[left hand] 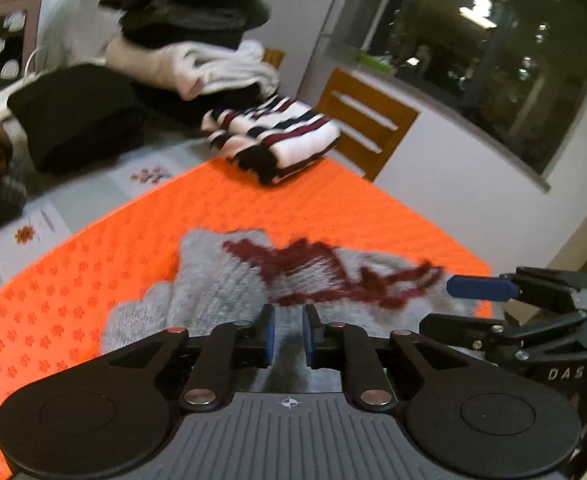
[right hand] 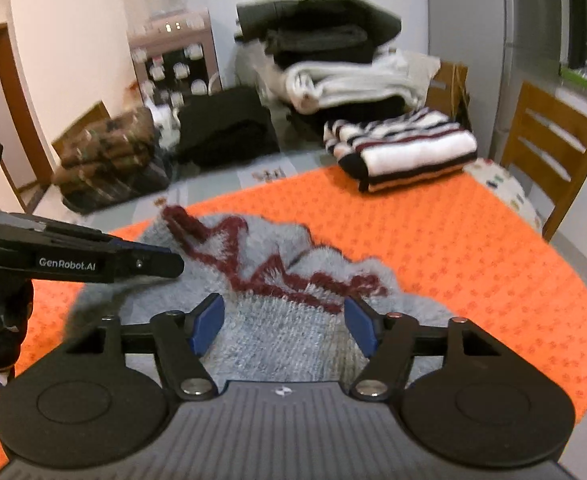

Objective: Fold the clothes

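Our right tongs [right hand: 283, 326] stand released, pads wide apart above the grey sweater [right hand: 277, 320]; our left tongs [left hand: 287, 338] show a narrow gap with no cloth between the pads, so we judge both grips let go. The sweater lies bunched on the orange mat [right hand: 493, 264] covering the worktop, which suggests a fold just laid down. The next move calls for squaring it and setting it beside the striped folded garment [right hand: 405, 152] beyond.

One grey sweater [right hand: 277, 320], one striped folded garment [right hand: 405, 148], two wooden chairs [right hand: 549, 152].
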### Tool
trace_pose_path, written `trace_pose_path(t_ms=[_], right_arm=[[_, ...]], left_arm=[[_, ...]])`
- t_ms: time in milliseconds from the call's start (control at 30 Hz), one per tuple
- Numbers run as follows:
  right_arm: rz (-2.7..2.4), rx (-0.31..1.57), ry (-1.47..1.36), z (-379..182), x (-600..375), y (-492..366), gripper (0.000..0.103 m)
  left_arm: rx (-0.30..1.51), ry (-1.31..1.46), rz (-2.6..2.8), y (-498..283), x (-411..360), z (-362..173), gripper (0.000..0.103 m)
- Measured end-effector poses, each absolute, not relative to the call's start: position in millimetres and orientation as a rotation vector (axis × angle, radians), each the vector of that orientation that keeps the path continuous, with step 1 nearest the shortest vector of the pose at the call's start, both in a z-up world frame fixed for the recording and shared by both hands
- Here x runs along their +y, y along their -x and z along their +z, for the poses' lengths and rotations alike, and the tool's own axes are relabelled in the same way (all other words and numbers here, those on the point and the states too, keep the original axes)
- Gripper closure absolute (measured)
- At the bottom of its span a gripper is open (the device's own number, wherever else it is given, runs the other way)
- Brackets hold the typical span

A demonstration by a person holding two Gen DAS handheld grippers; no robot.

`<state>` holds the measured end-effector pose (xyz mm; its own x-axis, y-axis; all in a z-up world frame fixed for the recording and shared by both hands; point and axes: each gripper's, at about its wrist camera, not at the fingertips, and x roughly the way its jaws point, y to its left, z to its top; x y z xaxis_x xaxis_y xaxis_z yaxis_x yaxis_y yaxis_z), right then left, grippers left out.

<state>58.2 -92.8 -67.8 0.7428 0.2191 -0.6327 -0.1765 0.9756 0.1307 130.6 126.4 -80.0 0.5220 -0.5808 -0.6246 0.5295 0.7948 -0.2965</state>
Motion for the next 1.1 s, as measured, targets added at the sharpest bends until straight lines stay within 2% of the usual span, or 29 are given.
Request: trace_pose_path(t_ms=[133, 233, 400, 500, 667, 933, 1067, 1100], right_arm=[[0.246, 0.699, -0.04, -55.5, -94.3, -28.6, 0.029], [0.256, 0.723, -0.024, -55.4, -93.9, -10.8, 0.03], [0.272, 0.785, -0.072, -67.0, -97.6, -2.3, 0.043], [0.261, 0.83, -0.066, -81.1, -98.1, -9.8, 0.046], [0.25, 0.93, -0.052, -112.5, -92.7, -29.8, 0.044], [0.245, 0.932, -0.06, -124.4, -93.4, -37.0, 0.041], [0.235, 0.895, -0.104, -115.9, -96.4, -30.0, 0.039], [0.233, 0.878, -0.124, -112.0, -98.7, -25.7, 0.037]], left_arm=[[0.746, 0.021, -0.703, -102.2, 128.6, -67.7, 0.078], [0.746, -0.019, -0.719, -84.9, 130.4, -67.7, 0.077], [0.782, -0.063, -0.773, -70.6, 129.4, -79.1, 0.078], [0.813, -0.078, -0.771, -73.3, 125.3, -91.0, 0.079], [0.882, -0.043, -0.745, -91.3, 118.1, -113.8, 0.082], [0.891, 0.017, -0.716, -103.1, 113.5, -126.4, 0.087], [0.841, 0.078, -0.739, -89.7, 128.6, -115.1, 0.084], [0.827, 0.092, -0.747, -85.9, 133.1, -111.1, 0.079]])
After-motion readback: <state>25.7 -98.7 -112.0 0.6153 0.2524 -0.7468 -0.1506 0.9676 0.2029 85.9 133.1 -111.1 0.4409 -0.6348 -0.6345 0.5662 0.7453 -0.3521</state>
